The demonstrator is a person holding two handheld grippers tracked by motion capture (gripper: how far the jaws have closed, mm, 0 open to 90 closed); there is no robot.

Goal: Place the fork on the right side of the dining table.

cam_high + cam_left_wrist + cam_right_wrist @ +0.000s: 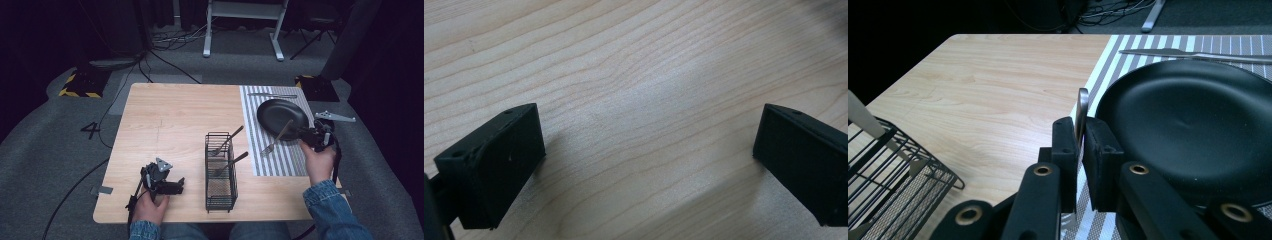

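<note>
My right gripper (301, 133) (1079, 132) is shut on the thin metal handle of a fork (276, 140) (1081, 102). The fork slants down to the left, with its tines over the striped placemat (277, 162) just beside the black plate (282, 116) (1193, 120). A black wire basket (220, 192) (893, 170) stands mid-table with two more forks (227, 140) leaning out of it. My left gripper (180, 184) (649, 150) rests low over the bare wood at the front left, open, with nothing between its jaws.
A knife (272, 95) (1198, 54) lies on the placemat beyond the plate. The wooden table (170, 120) has bare room left of the basket. Cables, a white desk frame and dark curtains lie past the far edge.
</note>
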